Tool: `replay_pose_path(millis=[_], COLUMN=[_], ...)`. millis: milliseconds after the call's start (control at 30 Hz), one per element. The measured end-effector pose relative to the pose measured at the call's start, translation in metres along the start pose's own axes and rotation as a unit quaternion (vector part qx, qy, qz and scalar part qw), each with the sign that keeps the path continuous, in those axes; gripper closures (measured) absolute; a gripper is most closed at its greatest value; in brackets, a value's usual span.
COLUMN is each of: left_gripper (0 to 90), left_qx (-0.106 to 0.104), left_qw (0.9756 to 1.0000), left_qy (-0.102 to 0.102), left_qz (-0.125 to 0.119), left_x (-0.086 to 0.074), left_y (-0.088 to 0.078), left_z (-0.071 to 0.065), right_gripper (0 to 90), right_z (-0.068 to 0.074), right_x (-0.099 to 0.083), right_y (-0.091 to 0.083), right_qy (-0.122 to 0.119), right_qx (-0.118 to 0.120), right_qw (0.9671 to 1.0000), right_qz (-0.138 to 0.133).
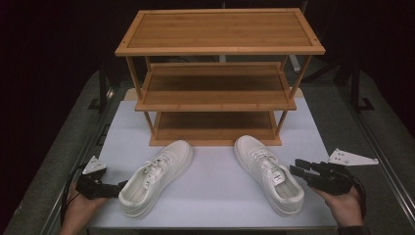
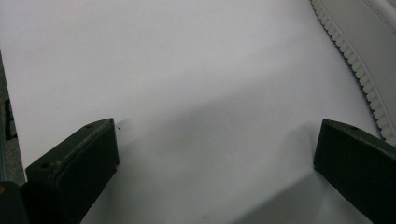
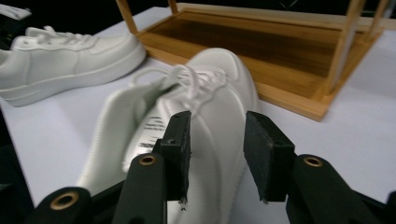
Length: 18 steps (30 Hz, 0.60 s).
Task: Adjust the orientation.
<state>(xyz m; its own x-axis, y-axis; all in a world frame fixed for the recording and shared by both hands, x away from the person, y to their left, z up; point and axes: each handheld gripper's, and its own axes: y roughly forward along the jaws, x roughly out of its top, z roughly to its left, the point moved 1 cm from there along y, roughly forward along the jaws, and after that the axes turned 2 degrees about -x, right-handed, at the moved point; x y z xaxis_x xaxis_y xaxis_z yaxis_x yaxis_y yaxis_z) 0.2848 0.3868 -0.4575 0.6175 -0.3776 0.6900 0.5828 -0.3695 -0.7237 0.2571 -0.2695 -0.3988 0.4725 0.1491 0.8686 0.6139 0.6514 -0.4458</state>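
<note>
- We located two white sneakers on the white bench, in front of the wooden shoe rack.
- The left shoe lay at the near left, toe angled toward the rack's bottom shelf, heel toward the near edge.
- The right shoe lay at the near right, toe pointing at the rack, heel toward the near right.
- We held the left gripper low at the near left, just beside the left shoe's heel. In the left gripper view its fingers stood wide apart over bare bench surface, with only the shoe's ribbed sole edge at the far right. Nothing was gripped.
- We held the right gripper just beside the right shoe's heel collar. In the right gripper view its fingers stood partly open above the shoe, pads clear of it. Nothing was gripped.
</note>
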Motion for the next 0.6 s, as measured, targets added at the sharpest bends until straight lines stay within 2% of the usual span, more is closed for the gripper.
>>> replay_pose_path(millis=[133, 300, 433, 500, 600], left_gripper=[0.0, 0.0, 0.0, 0.0, 0.1], left_qx=[0.0, 0.0, -0.001, -0.012, -0.015], left_qw=[1.0, 1.0, 1.0, 0.9999, 0.9998], left_qy=[0.0, 0.0, 0.001, 0.006, 0.012], left_qz=[0.0, 0.0, 0.0, -0.001, -0.007], left_x=[0.0, 0.0, 0.001, 0.002, 0.007], left_y=[0.0, 0.0, 0.0, -0.001, -0.008], left_z=[0.0, 0.0, 0.0, 0.0, -0.002], right_gripper=[56.4, 51.1, 50.8, 50.7, 54.6], right_z=[0.008, 0.013, 0.01, 0.011, 0.01], right_x=[0.004, 0.008, 0.01, 0.011, 0.014], right_y=[0.004, 0.019, 0.028, 0.032, 0.036], right_qy=[-0.009, -0.021, -0.024, -0.028, -0.034], right_qx=[0.014, 0.023, 0.025, 0.025, 0.022], right_qw=[0.9999, 0.9993, 0.9989, 0.9984, 0.9981], right_qz=[0.0, 0.019, 0.032, 0.042, 0.046])
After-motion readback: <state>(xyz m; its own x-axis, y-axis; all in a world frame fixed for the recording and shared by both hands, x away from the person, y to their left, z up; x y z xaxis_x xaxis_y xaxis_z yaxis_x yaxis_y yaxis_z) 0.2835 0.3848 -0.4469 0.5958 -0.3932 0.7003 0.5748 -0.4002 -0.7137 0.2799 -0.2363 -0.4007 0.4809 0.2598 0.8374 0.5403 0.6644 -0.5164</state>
